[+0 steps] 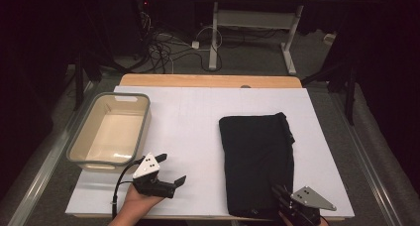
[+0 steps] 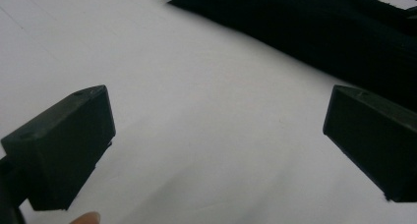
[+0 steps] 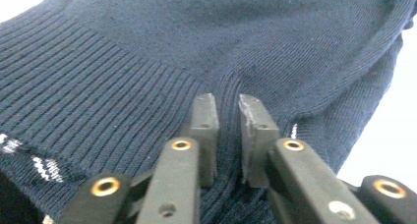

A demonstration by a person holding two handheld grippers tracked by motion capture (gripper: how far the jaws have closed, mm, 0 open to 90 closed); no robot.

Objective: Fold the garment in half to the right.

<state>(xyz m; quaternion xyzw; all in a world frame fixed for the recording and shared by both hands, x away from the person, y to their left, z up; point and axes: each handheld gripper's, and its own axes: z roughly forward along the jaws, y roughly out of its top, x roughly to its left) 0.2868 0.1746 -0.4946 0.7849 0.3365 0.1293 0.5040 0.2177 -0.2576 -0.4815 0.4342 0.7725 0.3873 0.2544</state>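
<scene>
Right gripper (image 3: 226, 111) has its jaws nearly together, pinching a fold of the sweater's (image 3: 196, 47) ribbed hem between the pads; knit bunches up into the narrow gap, so it reads as a real grip on the cloth. In the high view that gripper (image 1: 278, 191) sits at about 5 o'clock on the table, on the sweater's (image 1: 257, 161) near edge, probably because the hem gives a thick, easy edge to lift or fold from. Sweater lies flat, folded into a tall dark rectangle, right of centre on the white board (image 1: 193, 132). Left gripper (image 1: 171, 169) at about 7 o'clock, jaws wide apart, holding nothing, hovering over bare board; in its own view (image 2: 216, 130) the sweater (image 2: 314, 32) lies ahead toward 1 o'clock, well apart. Likely waiting to take another edge. Bin (image 1: 84, 159) at 9 o'clock, empty, probably where the sweater ends up.
</scene>
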